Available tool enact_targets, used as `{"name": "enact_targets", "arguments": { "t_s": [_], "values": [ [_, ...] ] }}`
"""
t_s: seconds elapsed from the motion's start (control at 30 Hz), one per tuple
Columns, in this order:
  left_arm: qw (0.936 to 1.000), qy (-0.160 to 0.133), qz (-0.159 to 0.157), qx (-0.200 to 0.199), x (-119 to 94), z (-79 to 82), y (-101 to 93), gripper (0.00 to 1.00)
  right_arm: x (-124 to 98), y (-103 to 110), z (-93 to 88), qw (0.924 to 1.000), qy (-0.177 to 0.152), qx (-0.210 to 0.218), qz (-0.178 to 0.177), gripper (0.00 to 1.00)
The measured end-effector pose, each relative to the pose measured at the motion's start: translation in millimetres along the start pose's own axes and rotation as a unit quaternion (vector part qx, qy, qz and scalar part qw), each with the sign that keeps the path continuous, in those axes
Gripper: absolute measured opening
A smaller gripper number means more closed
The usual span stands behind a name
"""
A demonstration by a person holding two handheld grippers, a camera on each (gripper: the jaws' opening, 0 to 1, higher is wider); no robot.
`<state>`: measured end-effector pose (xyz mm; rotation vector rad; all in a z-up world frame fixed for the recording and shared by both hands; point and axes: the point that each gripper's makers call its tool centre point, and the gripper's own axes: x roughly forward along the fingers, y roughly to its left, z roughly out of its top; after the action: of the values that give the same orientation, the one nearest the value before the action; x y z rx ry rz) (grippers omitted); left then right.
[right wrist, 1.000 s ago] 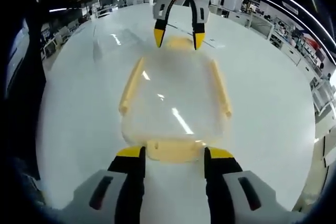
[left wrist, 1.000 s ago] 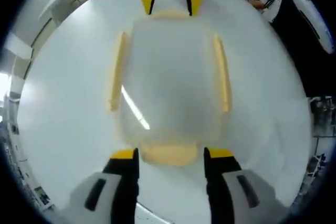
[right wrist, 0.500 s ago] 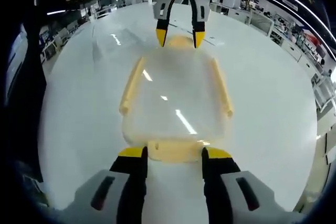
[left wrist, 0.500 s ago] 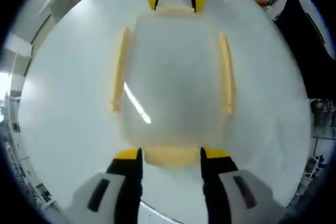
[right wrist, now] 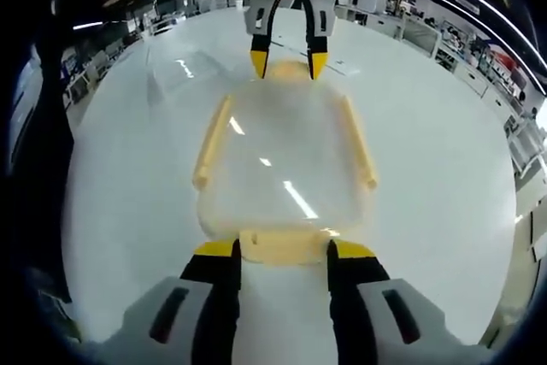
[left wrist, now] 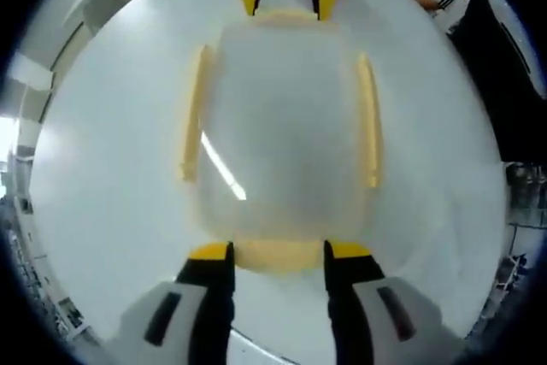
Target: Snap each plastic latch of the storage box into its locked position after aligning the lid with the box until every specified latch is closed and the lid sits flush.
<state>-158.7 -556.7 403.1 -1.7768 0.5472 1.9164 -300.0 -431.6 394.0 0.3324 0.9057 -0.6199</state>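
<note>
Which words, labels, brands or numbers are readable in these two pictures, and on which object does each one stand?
None can be read.
The box, its yellow latches and the white table carry no visible print.
The left gripper shows a green light, no text.
Background signs are too small and blurred.

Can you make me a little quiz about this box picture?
1. True or false: the storage box has its lid on.
2. What colour are the latches: A) yellow, B) blue, C) green?
3. Fill in: the left gripper and the right gripper sit at ______ ends of the box.

Key: 1 true. 2 A, like the end latch and the side latch. 3 opposite, each with its fingers open on either side of an end latch.
</note>
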Motion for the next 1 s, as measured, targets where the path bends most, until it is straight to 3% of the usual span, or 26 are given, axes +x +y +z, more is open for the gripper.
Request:
{"name": "enact_targets", "arguments": {
  "t_s": [0.5,1.0],
  "values": [
    [1.0000,-0.006,0.004,-0.004,-5,0.2,-14.3,0.40,-3,10,2.9,0.9999,0.002,-0.004,0.012,0.39],
    [0.9990,-0.017,0.027,-0.031,-45,-4.8,-34.7,0.40,-22,28,27.5,0.9993,0.003,-0.037,0.007,0.39]
  ]
}}
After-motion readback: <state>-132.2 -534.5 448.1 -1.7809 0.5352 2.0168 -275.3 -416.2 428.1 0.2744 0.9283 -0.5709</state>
